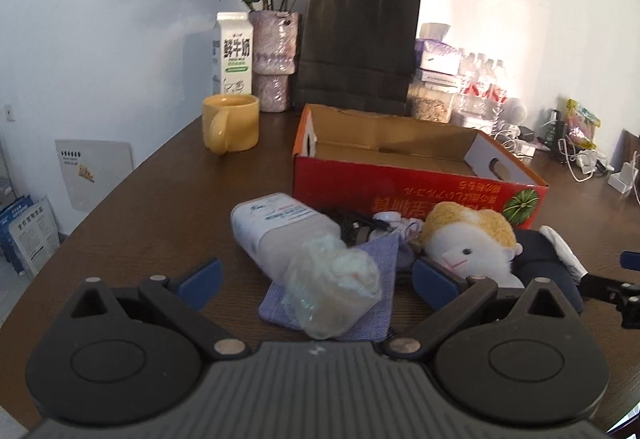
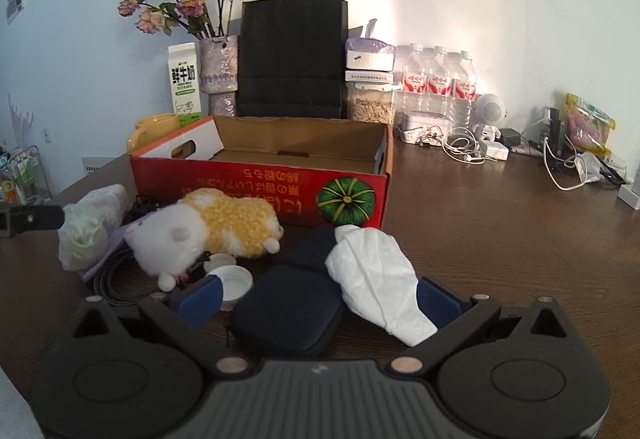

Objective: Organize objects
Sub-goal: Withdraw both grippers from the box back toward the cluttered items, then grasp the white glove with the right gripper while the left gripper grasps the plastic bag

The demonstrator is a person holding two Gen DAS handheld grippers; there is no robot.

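Observation:
A red cardboard box point(image 1: 416, 195) point(image 2: 256, 179) stands open and empty on the brown table. In front of it lies a pile: a white bottle point(image 1: 280, 227), a crumpled plastic bag point(image 1: 334, 285) point(image 2: 80, 235) on a lilac cloth point(image 1: 376, 279), a white-and-yellow plush toy point(image 1: 468, 243) point(image 2: 204, 231), a dark zip case point(image 2: 292, 307) and a white tissue point(image 2: 376, 275). My left gripper point(image 1: 316, 279) is open around the plastic bag. My right gripper point(image 2: 316, 295) is open over the case and tissue. A white cap point(image 2: 234, 279) lies by its left finger.
A yellow mug point(image 1: 230, 127), milk carton point(image 1: 234, 53), vase of dried roses point(image 1: 274, 59) and black paper bag point(image 1: 358, 47) stand behind the box. Water bottles point(image 2: 438, 83), a seed jar point(image 2: 370, 103), cables and chargers point(image 2: 472, 149) line the back right. A black cable point(image 2: 116, 275) coils by the plush.

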